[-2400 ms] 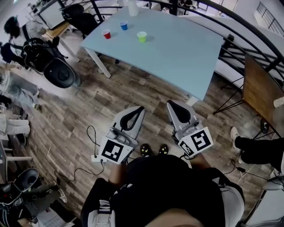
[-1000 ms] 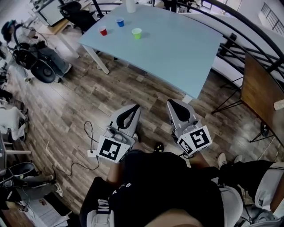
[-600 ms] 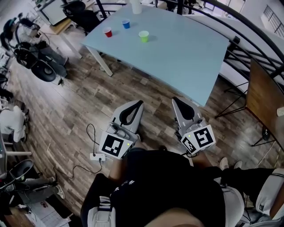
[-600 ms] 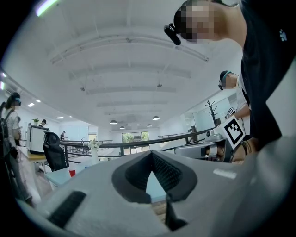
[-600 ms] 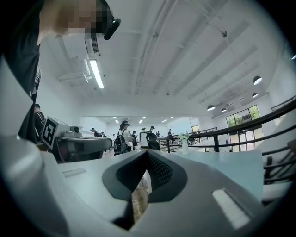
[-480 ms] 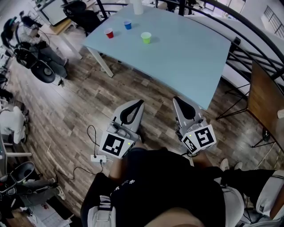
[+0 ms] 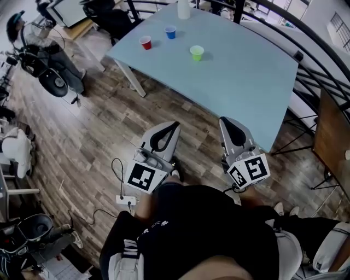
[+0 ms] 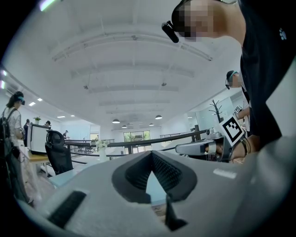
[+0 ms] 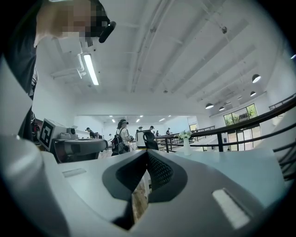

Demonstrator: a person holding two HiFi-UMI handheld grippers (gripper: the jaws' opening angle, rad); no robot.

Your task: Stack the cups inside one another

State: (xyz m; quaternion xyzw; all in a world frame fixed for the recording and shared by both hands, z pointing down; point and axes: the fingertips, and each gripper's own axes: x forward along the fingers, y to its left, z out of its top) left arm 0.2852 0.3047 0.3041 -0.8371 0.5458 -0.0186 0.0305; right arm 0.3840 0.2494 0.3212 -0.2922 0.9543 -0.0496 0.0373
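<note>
Currently left gripper (image 7: pixel 173 127) and right gripper (image 7: pixel 228 121) are held shut, empty. If approached with jaws unopened, the red cup (image 7: pixel 145 42) could be toppled.

From where I stood over the head view, the red cup (image 7: pixel 145 42), the blue cup (image 7: pixel 170 32) and the green cup (image 7: pixel 197 52) were too small to show whether anything lay inside them. The white vase (image 7: pixel 184 7) at the far end of the table (image 7: pixel 240 71) was cut off by the top edge, and the wooden board (image 7: pixel 332 136) ran out at the right. In its own view, the left gripper (image 8: pixel 151 153) covered most of the table. In the right gripper view, the distant people (image 9: pixel 122 136) were too small to make out.
</note>
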